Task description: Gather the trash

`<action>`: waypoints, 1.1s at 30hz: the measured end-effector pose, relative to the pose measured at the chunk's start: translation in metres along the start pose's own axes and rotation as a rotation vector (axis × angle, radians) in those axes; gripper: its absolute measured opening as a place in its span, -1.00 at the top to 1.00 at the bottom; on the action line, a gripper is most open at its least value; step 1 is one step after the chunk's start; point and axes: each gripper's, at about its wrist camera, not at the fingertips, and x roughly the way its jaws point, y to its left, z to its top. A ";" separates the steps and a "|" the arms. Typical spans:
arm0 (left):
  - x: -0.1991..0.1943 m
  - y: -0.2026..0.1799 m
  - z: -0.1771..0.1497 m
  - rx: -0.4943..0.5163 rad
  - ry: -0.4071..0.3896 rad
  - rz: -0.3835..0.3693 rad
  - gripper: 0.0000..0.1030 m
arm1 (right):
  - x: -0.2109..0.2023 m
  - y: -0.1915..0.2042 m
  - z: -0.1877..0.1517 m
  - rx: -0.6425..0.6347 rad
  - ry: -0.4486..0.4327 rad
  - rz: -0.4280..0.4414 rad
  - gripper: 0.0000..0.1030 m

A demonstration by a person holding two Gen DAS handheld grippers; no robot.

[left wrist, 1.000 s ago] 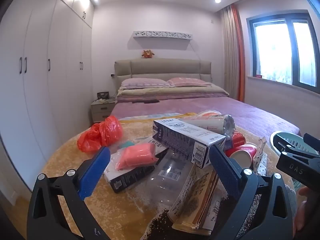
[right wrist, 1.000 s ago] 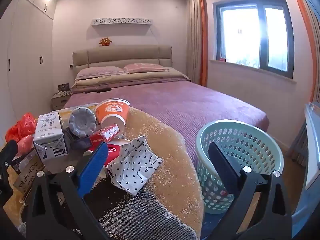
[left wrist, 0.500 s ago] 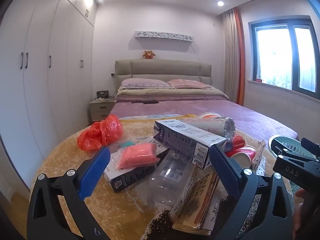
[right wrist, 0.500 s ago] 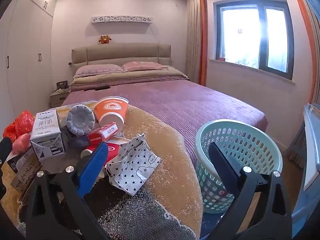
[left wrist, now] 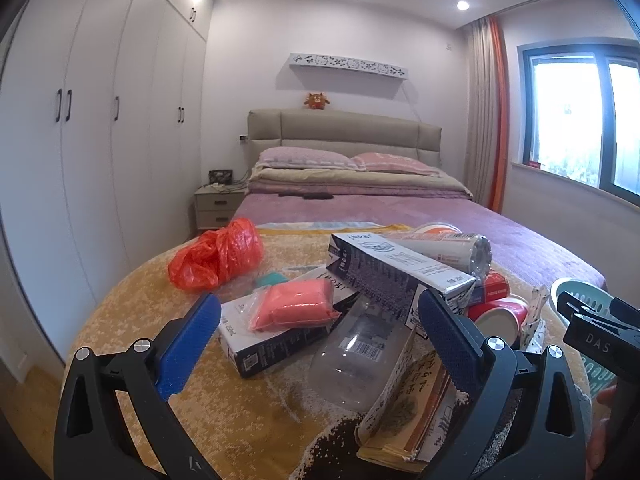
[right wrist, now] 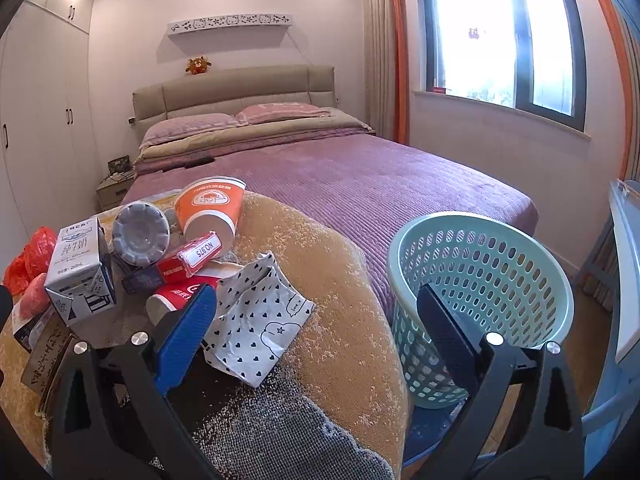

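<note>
A heap of trash lies on a round table with a yellow cloth [left wrist: 132,320]: a red plastic bag [left wrist: 216,254], a pink packet [left wrist: 294,306] on a dark box [left wrist: 276,344], a clear plastic bottle [left wrist: 360,356], a milk carton [left wrist: 396,276] [right wrist: 80,268], a silver can [right wrist: 140,234], an orange cup [right wrist: 212,208], a red cup [right wrist: 176,294] and a heart-print paper bag [right wrist: 256,316]. My left gripper [left wrist: 320,340] is open and empty above the bottle. My right gripper [right wrist: 316,332] is open and empty over the paper bag. A light green laundry basket [right wrist: 480,292] stands right of the table.
A bed with a purple cover [right wrist: 360,176] lies behind the table. White wardrobes [left wrist: 80,140] line the left wall and a nightstand [left wrist: 216,208] stands by the bed. A window [right wrist: 504,40] is on the right. A stack of paper bags [left wrist: 412,408] lies at the table's near edge.
Both grippers have shifted slightly; the views tilt and rise a little. Nothing was picked up or let go.
</note>
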 end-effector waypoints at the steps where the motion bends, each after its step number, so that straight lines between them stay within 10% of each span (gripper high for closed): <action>1: 0.002 0.001 0.000 -0.001 0.002 -0.002 -0.86 | 0.000 0.001 0.000 -0.006 0.001 0.003 -0.85; 33: 0.013 0.020 -0.002 -0.090 0.052 -0.011 -0.86 | 0.011 -0.008 0.001 0.024 0.072 0.002 -0.85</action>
